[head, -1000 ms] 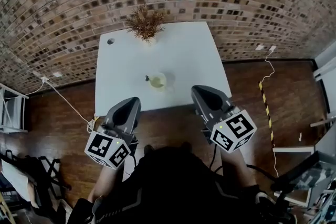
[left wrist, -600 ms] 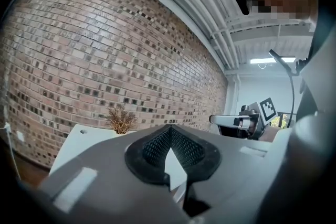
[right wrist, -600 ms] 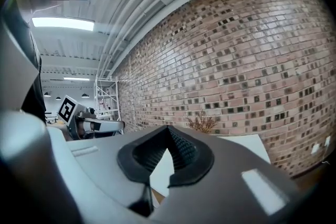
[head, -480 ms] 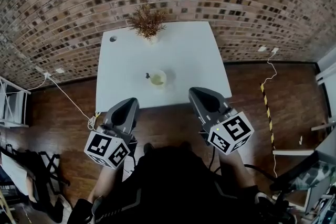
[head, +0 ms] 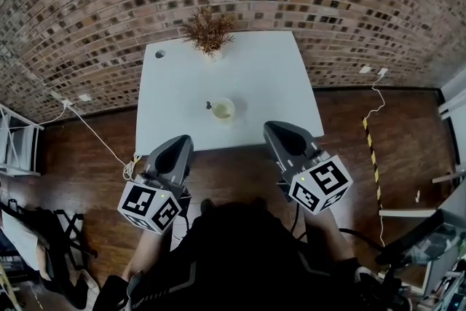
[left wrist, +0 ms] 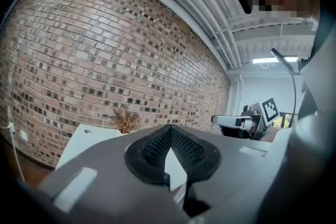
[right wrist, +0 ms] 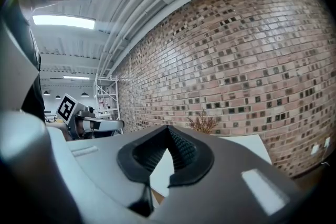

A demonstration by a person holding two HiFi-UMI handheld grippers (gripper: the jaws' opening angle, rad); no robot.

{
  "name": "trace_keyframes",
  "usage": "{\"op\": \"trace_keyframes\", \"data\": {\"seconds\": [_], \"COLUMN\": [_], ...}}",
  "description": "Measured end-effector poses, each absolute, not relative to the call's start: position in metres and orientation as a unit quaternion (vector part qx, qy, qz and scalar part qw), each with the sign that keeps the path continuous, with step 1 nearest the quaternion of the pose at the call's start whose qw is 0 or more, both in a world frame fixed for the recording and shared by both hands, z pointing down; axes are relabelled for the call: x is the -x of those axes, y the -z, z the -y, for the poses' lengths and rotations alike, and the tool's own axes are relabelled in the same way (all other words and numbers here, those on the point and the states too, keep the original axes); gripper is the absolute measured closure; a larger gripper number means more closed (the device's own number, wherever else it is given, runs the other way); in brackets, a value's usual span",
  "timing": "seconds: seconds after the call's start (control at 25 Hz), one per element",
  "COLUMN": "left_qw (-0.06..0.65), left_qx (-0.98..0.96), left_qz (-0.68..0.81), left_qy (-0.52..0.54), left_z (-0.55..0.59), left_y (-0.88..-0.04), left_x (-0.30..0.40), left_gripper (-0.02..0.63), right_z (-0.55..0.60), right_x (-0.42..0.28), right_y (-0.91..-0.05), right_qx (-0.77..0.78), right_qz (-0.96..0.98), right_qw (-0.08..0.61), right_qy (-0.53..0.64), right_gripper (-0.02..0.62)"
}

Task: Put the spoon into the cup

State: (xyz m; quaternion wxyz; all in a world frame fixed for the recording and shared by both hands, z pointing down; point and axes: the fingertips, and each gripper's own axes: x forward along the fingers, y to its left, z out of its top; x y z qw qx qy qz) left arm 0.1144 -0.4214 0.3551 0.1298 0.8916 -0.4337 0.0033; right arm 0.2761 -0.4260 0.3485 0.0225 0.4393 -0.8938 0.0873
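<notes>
A pale cup (head: pixel 223 110) stands near the middle of the white table (head: pixel 255 76). A dark spoon handle (head: pixel 209 105) sticks out over its left rim. Both grippers hover over the wooden floor, short of the table's near edge and apart from the cup. My left gripper (head: pixel 180 144) is shut with nothing in it, and in its own view the ribbed pads (left wrist: pixel 157 145) meet at the tip. My right gripper (head: pixel 280 129) is shut and empty too, its pads (right wrist: pixel 181 150) closed to a point. Each gripper shows in the other's view.
A dried plant (head: pixel 208 31) in a small pot stands at the table's far edge, against the brick wall. A round hole (head: pixel 159 53) sits in the far left corner. A white cable (head: pixel 95 142) and striped tape (head: pixel 366 138) lie on the floor.
The head view has shifted slightly, so the table sits a little further right in it. Both grippers have stayed where they were, shut.
</notes>
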Motion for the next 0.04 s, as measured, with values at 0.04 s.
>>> {"op": "trace_keyframes", "data": {"seconds": [0.04], "left_qw": [0.131], "left_qx": [-0.892], "left_qz": [0.434], "left_qy": [-0.004], "left_z": [0.4213], "left_y": [-0.3557], "left_x": [-0.1135], "left_gripper": [0.606], "right_z": [0.4261], "right_x": [-0.2748], "right_y": [-0.3488], "right_qx": [-0.439], "right_qz": [0.894], "right_qw": [0.023], "right_qy": [-0.087], "right_gripper": [0.589]}}
